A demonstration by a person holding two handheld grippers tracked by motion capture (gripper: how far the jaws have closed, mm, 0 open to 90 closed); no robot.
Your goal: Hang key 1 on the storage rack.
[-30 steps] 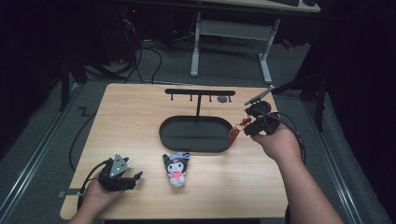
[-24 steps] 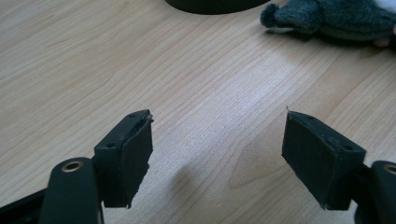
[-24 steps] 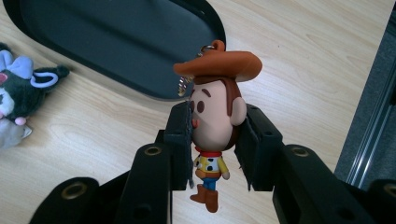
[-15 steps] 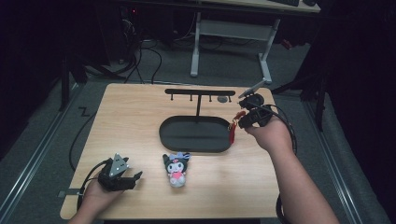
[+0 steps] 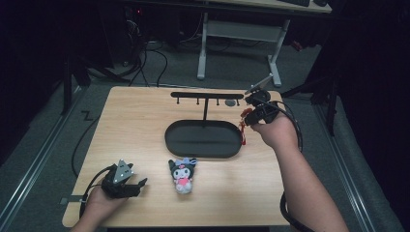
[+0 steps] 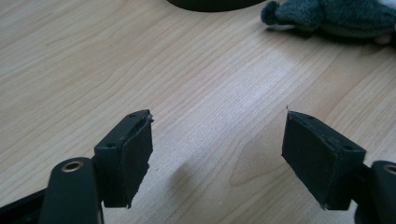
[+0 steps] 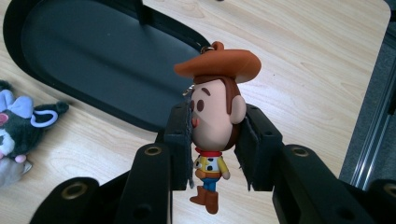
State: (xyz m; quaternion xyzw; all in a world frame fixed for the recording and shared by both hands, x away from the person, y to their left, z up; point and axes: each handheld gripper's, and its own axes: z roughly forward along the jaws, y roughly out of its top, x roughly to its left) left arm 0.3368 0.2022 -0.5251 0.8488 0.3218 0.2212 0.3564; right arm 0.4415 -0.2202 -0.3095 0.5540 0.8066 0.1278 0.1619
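Evidently the work centres on hanging small toys on the black hook stand, whose crossbar rises on a post from a dark oval tray in the middle of the wooden desk. The right gripper has its fingers clamped on the head of a cowboy figurine keychain, which hangs upright between them with its orange hat above and boots below; a small metal loop shows at the top of the hat. In the high view this gripper is held above the right end of the tray, close below and beside the right end of the crossbar, with the figurine a small red shape under it. The keychain is not yet on a hook, so that step looks about half done: lifted and carried, with threading the loop onto a peg left. The left gripper rests low on the near left part of the desk, its fingers wide apart with bare wood between them. A black-and-grey plush toy lies on the desk just in front of the tray, untouched, and probably waits its turn.
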